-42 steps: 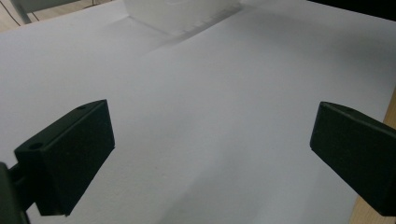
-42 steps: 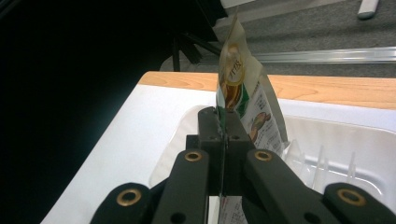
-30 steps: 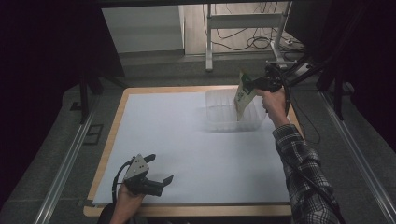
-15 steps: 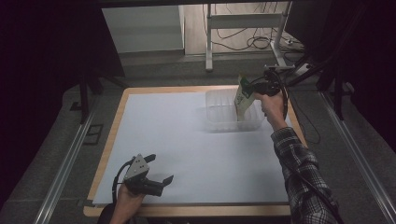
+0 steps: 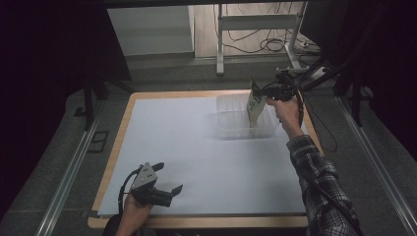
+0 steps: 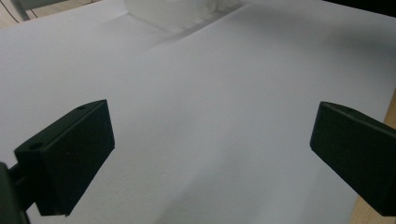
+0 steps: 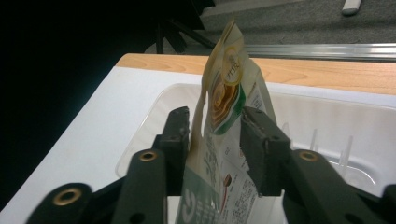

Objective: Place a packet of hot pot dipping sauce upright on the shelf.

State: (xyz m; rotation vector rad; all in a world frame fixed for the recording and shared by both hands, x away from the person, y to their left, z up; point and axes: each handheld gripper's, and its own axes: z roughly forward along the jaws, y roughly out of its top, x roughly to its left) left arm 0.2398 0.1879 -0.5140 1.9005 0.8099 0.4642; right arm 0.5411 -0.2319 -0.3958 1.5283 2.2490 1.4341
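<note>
Across the wooden table a big white sheet covers nearly everything, giving you a plain, flat work surface with only a strip of wood showing at the edges. Toward its far right sits a clear plastic bin, open at the top, which looks like the drop point for what you are carrying. Your right gripper hangs over the bin's right end, holding a green-and-white printed pouch upright so its lower edge dips inside the walls. In the right gripper view the pouch stands between the two black jaws, which have just been opening: the right one is clear of the film and the left one at most brushes it, so you seem to be letting it go rather than gripping it. Your left gripper rests low at the near left of the sheet, jaws spread wide with nothing between them, parked well away from the bin. Nothing lies between the pouch and the bin floor; the slim ribs inside the bin are the only thing it might catch on.
</note>
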